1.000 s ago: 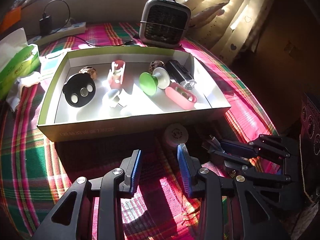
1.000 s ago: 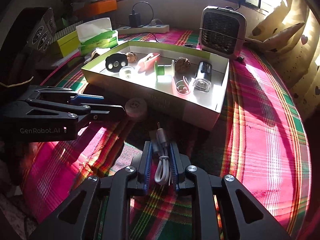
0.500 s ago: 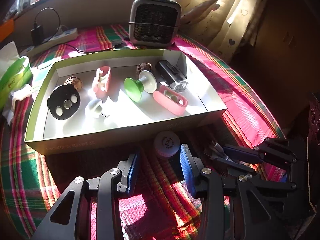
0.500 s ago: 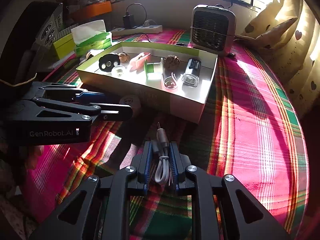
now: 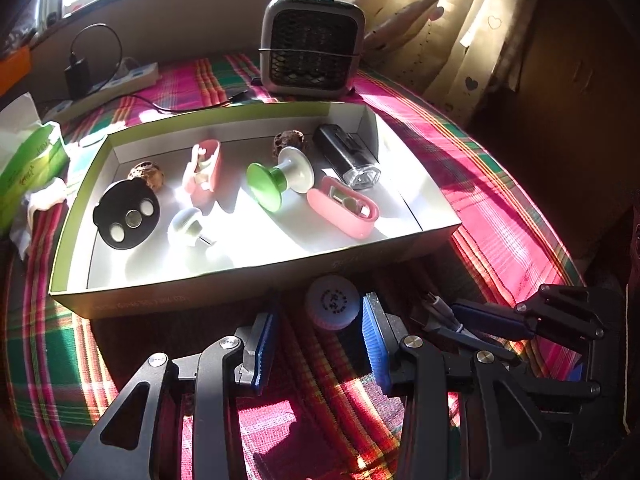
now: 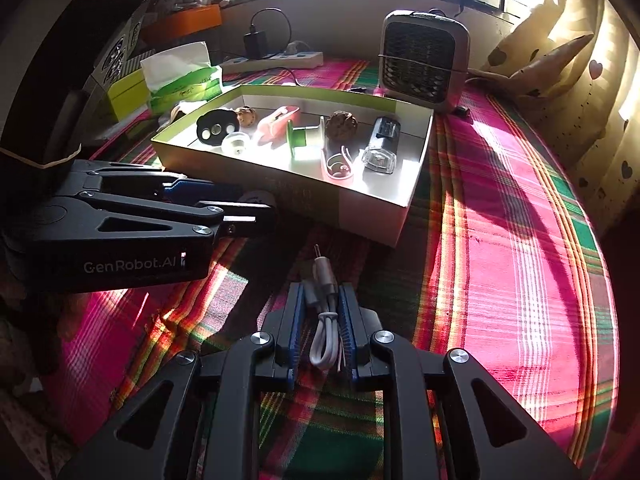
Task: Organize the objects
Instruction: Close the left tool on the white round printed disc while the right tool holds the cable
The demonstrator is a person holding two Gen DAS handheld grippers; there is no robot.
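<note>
A shallow box on the plaid cloth holds several small items, among them a black disc, a green spool, a pink case and a black lamp. A small white round jar lies on the cloth just in front of the box. My left gripper is open, its blue pads either side of the jar, not touching it. My right gripper is shut on a coiled grey cable, low over the cloth right of the left gripper.
A small fan heater stands behind the box. A power strip with a charger lies at the back left, a green tissue pack at the left. Curtains hang on the right.
My left gripper has moved forward toward the box, so the white jar now sits between its open pads. My right gripper has kept the cable and hardly moved.
</note>
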